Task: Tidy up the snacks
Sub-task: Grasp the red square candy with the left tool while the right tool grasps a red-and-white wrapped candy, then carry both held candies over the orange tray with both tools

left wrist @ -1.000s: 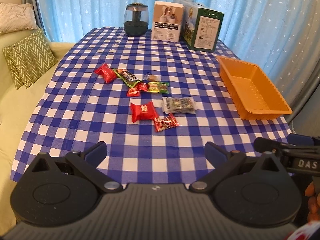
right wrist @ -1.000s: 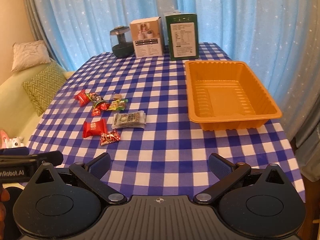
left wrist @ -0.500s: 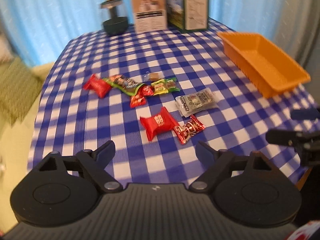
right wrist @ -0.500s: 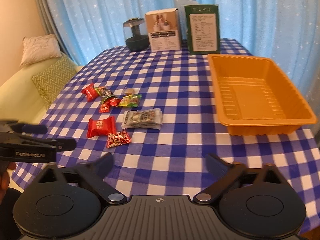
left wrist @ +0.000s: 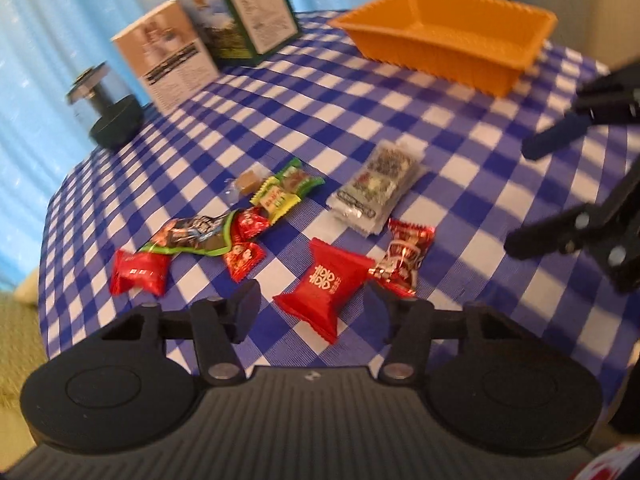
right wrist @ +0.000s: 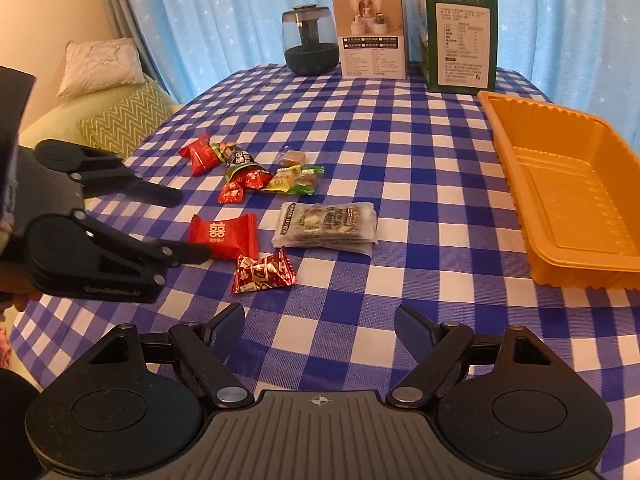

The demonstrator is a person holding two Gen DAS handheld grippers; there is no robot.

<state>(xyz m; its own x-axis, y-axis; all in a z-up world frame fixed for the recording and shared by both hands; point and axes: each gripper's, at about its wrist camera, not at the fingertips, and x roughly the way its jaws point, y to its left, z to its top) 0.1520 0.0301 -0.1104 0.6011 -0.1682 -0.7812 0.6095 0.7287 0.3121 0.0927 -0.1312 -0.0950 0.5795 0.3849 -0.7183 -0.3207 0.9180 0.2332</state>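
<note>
Several wrapped snacks lie on the blue checked tablecloth (right wrist: 420,184). A red square candy packet (left wrist: 326,286) lies between the fingers of my open left gripper (left wrist: 312,308); it also shows in the right wrist view (right wrist: 224,236), with the left gripper (right wrist: 188,224) around it. Beside it lie a small red patterned candy (right wrist: 264,272) and a clear grey packet (right wrist: 326,224). More candies (right wrist: 248,170) lie behind. The empty orange tray (right wrist: 572,196) stands at the right. My right gripper (right wrist: 320,324) is open and empty over the table's near part.
At the table's far end stand a dark glass jar (right wrist: 310,44), a white box (right wrist: 372,46) and a green box (right wrist: 462,38). A sofa with cushions (right wrist: 124,120) is beyond the left edge. Blue curtains hang behind.
My left gripper has moved forward and low over the table, and its fingers now flank the red square packet. My right gripper has moved forward slightly. Both stay open.
</note>
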